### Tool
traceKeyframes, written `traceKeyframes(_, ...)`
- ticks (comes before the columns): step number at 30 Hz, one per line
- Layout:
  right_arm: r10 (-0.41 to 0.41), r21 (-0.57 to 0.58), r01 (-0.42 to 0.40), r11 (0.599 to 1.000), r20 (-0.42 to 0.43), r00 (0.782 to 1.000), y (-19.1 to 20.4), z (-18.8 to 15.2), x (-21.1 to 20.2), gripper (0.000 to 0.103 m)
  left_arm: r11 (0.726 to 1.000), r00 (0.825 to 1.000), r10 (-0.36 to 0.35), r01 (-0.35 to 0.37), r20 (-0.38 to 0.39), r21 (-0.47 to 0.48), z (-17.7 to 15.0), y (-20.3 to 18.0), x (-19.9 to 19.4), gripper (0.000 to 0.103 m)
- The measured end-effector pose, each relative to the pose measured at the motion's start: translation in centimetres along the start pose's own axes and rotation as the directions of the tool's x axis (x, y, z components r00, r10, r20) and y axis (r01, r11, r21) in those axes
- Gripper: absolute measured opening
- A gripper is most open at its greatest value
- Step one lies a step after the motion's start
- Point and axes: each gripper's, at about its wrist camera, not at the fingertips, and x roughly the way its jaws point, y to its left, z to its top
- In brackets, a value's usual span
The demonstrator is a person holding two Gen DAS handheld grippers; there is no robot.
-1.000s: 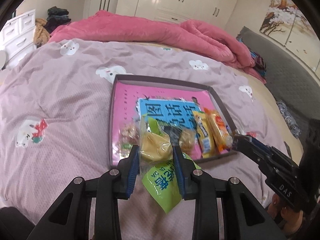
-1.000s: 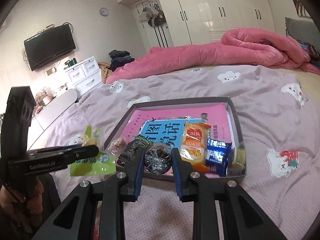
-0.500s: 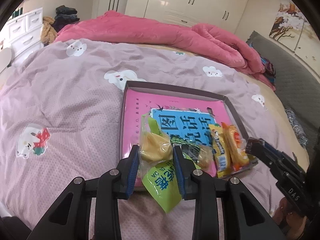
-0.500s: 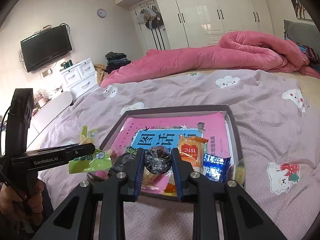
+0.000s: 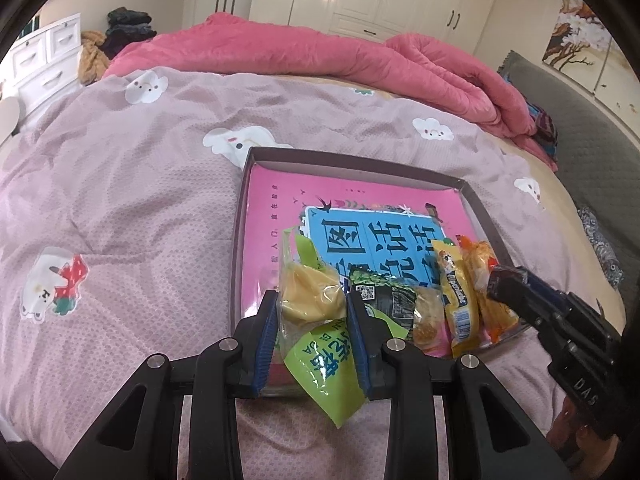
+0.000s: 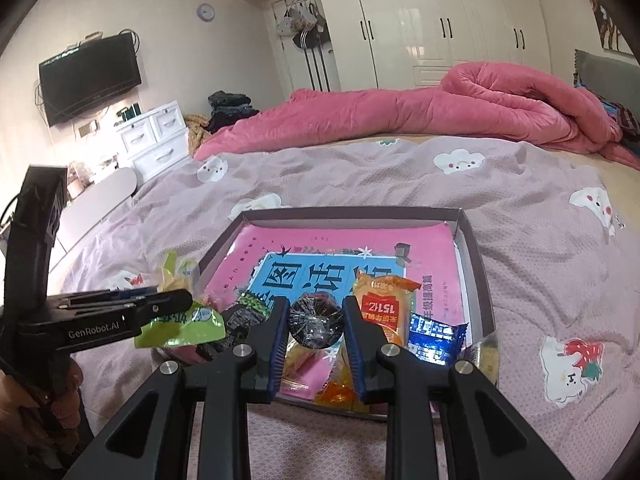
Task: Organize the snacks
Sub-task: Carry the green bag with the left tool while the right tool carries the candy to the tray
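Note:
A shallow grey box with a pink and blue bottom lies on the bed, also seen as the box. My left gripper is shut on a green-and-clear packet with a yellow cake, held over the box's near left corner. My right gripper is shut on a small dark round wrapped snack above the box's near edge. Inside the box lie an orange packet, a blue packet, two yellow-orange packets and a dark green packet. Each gripper shows in the other's view.
A lilac bedspread with cloud prints surrounds the box. A rolled pink quilt lies across the far side of the bed. White drawers and a wall television stand to the left, wardrobes behind.
Both grippers have moved forward and slightly down toward the box, each keeping its snack. The box looks larger and nearer in both views.

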Motion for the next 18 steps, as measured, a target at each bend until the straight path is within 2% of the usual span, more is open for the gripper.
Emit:
traceKeyframes(11,0.009,-0.018,-0.01,1.0,-0.037,0.999,0.5,-0.8,1.2,0.027,1.0,1.0,-0.008,0.008,-0.001,0.013,0.2,-0.2,0.6,0.034)
traceKeyframes(18,-0.025,-0.038,0.023,0.999,-0.047,0.999,0.7,-1.1,1.5,0.027,0.999,1.0,-0.018,0.018,-0.011,0.037,0.1,-0.8,1.0,0.034)
